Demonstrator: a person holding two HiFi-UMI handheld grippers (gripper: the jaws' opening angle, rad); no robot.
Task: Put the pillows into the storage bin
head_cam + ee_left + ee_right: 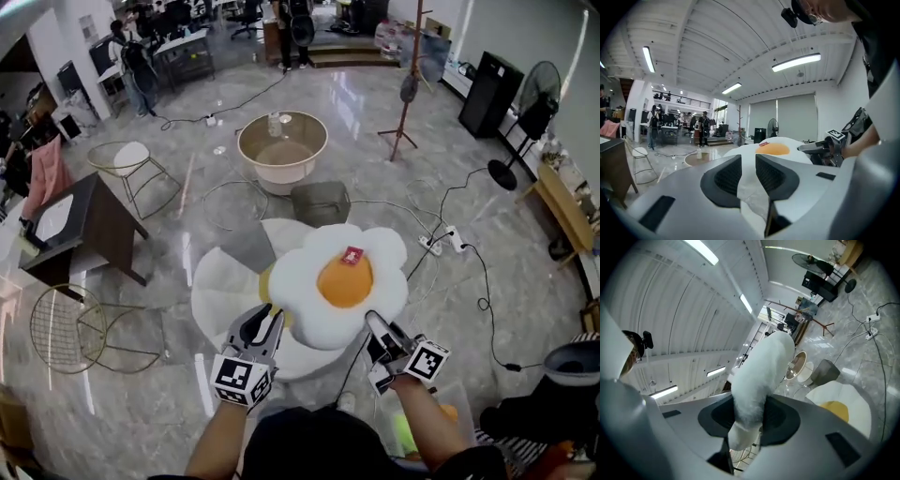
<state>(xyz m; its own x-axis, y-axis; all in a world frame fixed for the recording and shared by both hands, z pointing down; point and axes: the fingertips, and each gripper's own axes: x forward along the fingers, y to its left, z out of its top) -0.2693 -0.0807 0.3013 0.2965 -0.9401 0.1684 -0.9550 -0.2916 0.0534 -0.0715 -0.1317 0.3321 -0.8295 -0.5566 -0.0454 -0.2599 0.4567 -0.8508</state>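
A wide hall with a polished grey stone floor [450,309] is seen, crossed by cables and dotted with wire chairs, and a dark bench [103,220] stands at the left. The fried-egg pillow [342,281] is held in the air between the two tools, near the person and clear of the floor. Its near left edge is pinched by the left tool [266,317], whose jaws are closed on a fold of the white fabric. Its near right edge is clamped by the right tool [377,326], whose jaws are closed on the plush rim.

A grip at two edges is judged to be chosen because the pillow is broad and limp: spread this way, it lies flat and can be lowered over a rim without folding. The storage bin [281,150], a round beige tub, stands farther off on the floor, well apart from the held pillow. A second egg pillow [843,408] and a grey cushion [320,202] lie on the floor between the person and the bin, so the task is judged to be at an early stage.

A small red label [352,255] is fixed at the far edge of the yolk, but its print cannot be read. Only black-and-white square markers are carried on the tool cubes, and no words are seen there.
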